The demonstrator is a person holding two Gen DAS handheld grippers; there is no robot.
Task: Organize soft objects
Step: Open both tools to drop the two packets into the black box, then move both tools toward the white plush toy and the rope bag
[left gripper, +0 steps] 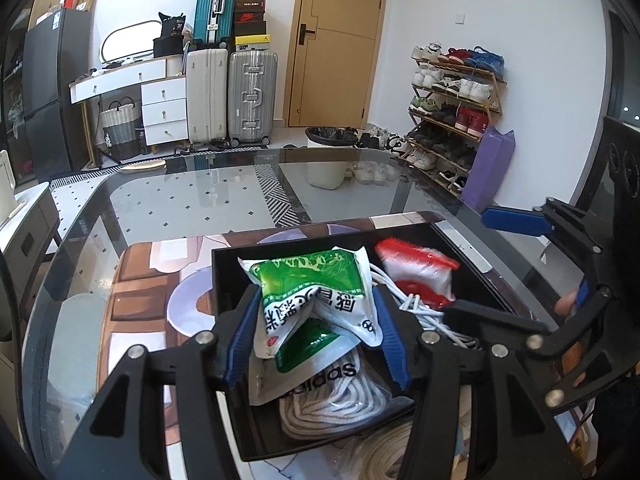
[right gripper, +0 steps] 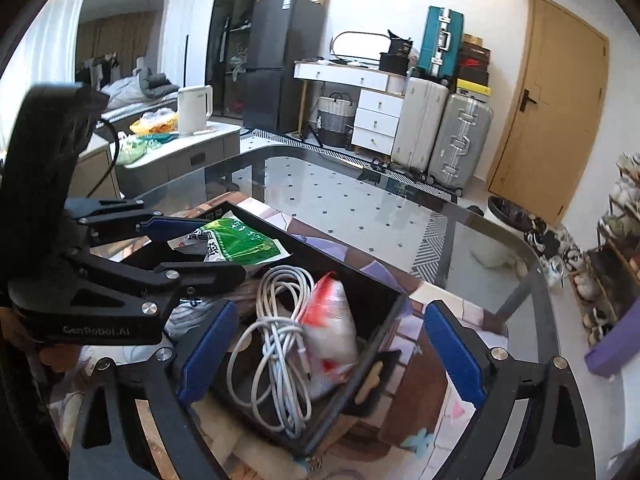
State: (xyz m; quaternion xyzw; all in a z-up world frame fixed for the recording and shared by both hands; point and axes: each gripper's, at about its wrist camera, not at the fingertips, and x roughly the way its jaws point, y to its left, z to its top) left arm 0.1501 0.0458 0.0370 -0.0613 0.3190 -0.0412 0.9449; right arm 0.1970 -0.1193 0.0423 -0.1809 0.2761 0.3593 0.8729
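Observation:
My left gripper (left gripper: 316, 336) is shut on a green and white packet (left gripper: 312, 292) and holds it over a black box (left gripper: 224, 280) on a patterned mat. In the box lie a red and white packet (left gripper: 420, 272), a coiled white cable (left gripper: 404, 300) and a white adidas rope bundle (left gripper: 336, 396). In the right wrist view my right gripper (right gripper: 328, 352) is open over the near part of the box (right gripper: 376, 340), with the cable (right gripper: 272, 344) and the red and white packet (right gripper: 332, 328) between its fingers; it touches nothing. The left gripper (right gripper: 200, 248) with the green packet (right gripper: 240, 240) shows at left.
The box stands on a mat (left gripper: 140, 280) on a glass table (left gripper: 200, 200). More white rope (left gripper: 380, 452) lies outside the box at the near edge. Beyond the table are a white bin (left gripper: 328, 156), suitcases, a shoe rack (left gripper: 452, 112) and a purple bag.

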